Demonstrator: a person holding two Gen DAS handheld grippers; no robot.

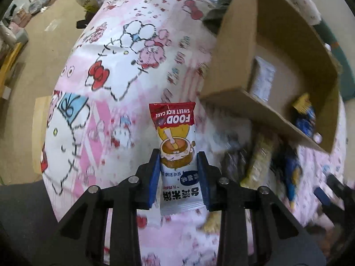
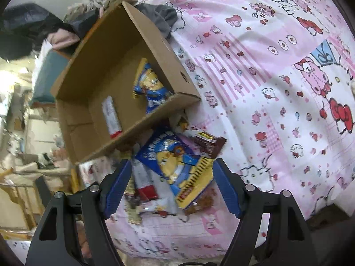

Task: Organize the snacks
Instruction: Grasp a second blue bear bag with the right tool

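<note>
Left wrist view: left claw (image 1: 179,173) clamps the rice cake packet (image 1: 177,155); right claw (image 2: 172,186) gapes; two snacks boxed, pile (image 2: 175,168) remains.

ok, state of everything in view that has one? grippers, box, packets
left gripper: shut on the sweet rice cake packet
sweet rice cake packet: sealed, gripped by its sides
right gripper: open, straddling the loose pile, nothing gripped
cardboard box: open, holding two packets
blue and yellow snack packet: sealed, lying on the pile outside the box
</note>
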